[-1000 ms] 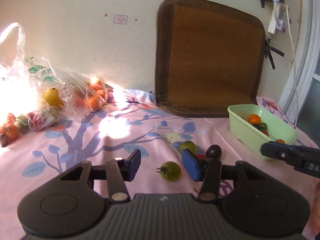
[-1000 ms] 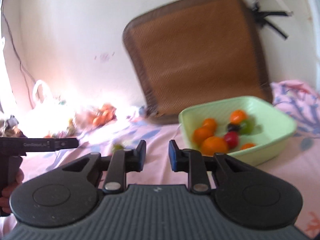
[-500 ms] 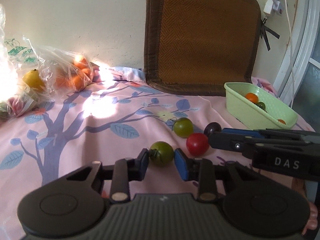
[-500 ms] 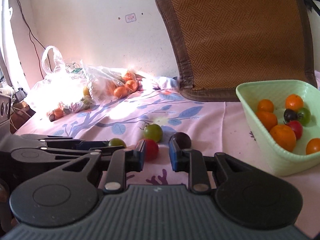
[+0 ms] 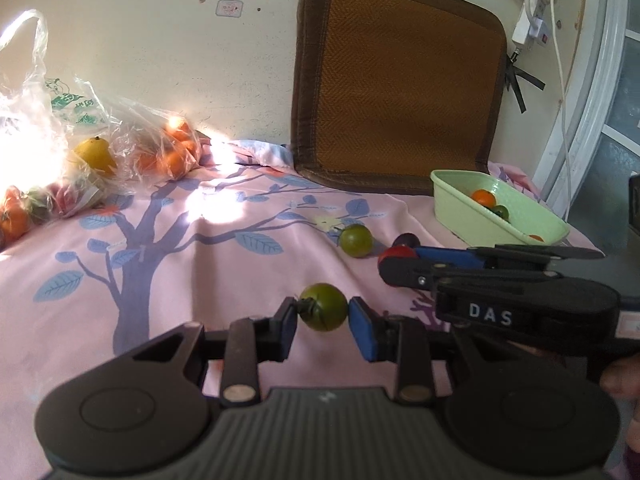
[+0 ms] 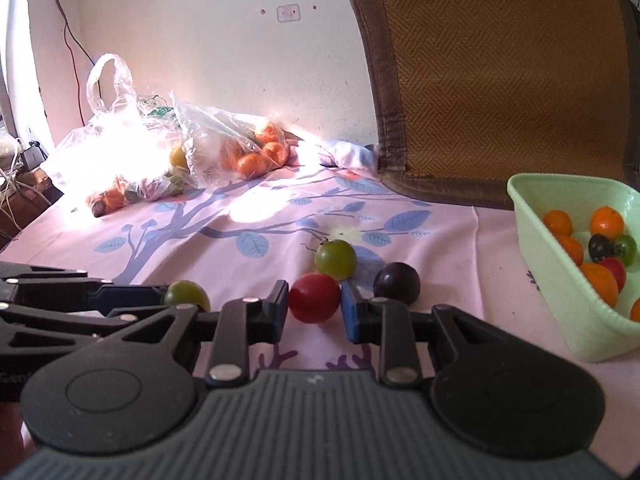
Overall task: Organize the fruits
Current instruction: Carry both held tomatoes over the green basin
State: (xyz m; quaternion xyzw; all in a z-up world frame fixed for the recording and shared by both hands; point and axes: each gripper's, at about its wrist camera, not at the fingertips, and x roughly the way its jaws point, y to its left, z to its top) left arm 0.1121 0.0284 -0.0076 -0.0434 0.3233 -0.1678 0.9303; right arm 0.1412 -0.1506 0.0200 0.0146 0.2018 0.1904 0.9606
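Observation:
My left gripper (image 5: 323, 322) has its pads against both sides of a dark green tomato (image 5: 323, 306) on the pink cloth. My right gripper (image 6: 314, 306) has its pads around a red tomato (image 6: 314, 297) that rests on the cloth. A lighter green tomato (image 6: 335, 259) and a dark purple fruit (image 6: 397, 282) lie just beyond. The light green basket (image 6: 552, 296) at the right holds several oranges and tomatoes. In the left wrist view the right gripper (image 5: 404, 268) crosses from the right.
Clear plastic bags of oranges and other fruit (image 6: 240, 148) lie at the back left by the wall. A brown woven cushion (image 5: 396, 80) leans on the wall behind the basket. A power strip and cable (image 5: 536, 24) hang at the right.
Both grippers moved forward and down to the loose fruit. The left gripper closed on the dark green tomato; the right gripper now brackets the red tomato.

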